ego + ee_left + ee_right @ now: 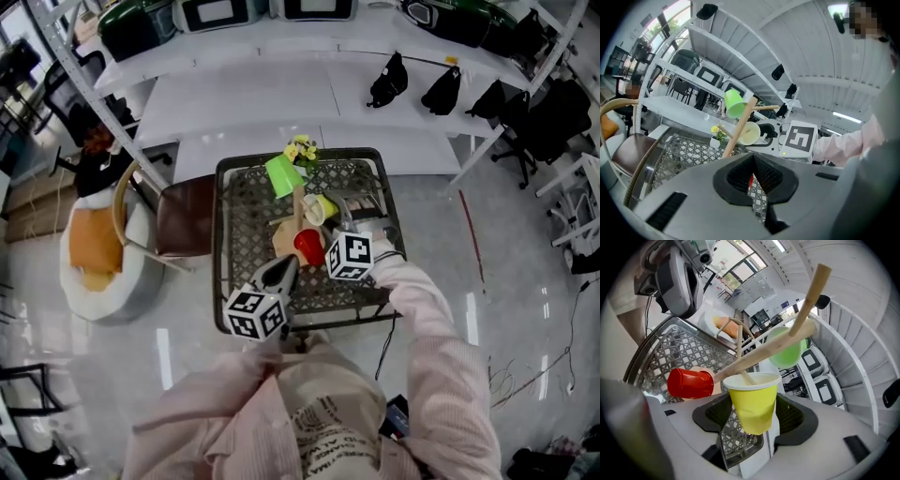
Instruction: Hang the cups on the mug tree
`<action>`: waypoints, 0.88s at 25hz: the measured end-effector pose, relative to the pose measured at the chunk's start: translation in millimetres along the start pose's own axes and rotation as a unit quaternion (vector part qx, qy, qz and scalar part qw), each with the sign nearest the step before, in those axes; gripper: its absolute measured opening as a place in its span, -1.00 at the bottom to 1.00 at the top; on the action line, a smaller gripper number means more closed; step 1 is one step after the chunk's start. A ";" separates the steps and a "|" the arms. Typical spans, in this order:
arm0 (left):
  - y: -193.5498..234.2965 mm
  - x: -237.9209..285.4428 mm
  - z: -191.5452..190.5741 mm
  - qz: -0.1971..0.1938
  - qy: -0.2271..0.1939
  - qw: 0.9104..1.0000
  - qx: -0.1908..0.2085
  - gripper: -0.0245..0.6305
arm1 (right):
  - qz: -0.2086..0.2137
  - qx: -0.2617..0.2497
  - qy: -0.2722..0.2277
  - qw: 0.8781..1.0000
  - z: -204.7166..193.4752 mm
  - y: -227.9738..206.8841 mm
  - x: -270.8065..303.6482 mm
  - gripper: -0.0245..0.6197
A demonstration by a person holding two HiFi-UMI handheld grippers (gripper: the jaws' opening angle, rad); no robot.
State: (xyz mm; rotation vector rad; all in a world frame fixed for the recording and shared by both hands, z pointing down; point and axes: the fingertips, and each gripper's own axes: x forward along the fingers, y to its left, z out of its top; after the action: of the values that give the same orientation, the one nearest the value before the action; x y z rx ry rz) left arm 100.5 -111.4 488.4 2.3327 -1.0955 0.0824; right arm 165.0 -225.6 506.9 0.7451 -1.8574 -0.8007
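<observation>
Right claw [751, 427] pinches yellow cup [752, 397] against mug tree [761, 352] peg; left claw [753, 177] pressed together, empty.

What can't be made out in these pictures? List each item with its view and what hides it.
Red plastic cup: left gripper view, all but a sliver hidden behind the shut left gripper.
Peg tip of the wooden mug tree: right gripper view, hidden inside the yellow plastic cup held by the right gripper.
Small pot of yellow flowers: head view, too small for detail.
</observation>
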 end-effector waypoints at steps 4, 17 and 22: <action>-1.4 -2.6 0.6 0.017 -0.012 1.000 -0.004 -0.93 | 0.001 -0.028 -0.010 1.000 6.5 1.3 -0.9 -0.03; -9.6 -8.4 -4.9 0.050 -0.037 0.998 -0.020 -0.93 | 0.005 -0.087 -0.030 0.996 15.8 9.3 -1.2 -0.03; -15.2 -8.6 -7.9 0.053 -0.040 0.997 -0.026 -0.93 | 0.013 -0.101 -0.041 0.994 21.8 17.7 -2.8 -0.03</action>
State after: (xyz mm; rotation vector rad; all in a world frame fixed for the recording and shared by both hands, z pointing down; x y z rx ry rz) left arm 107.1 -93.6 485.7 2.2475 -1.2466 0.0003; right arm 143.3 -208.2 511.9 0.5665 -1.8221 -0.9981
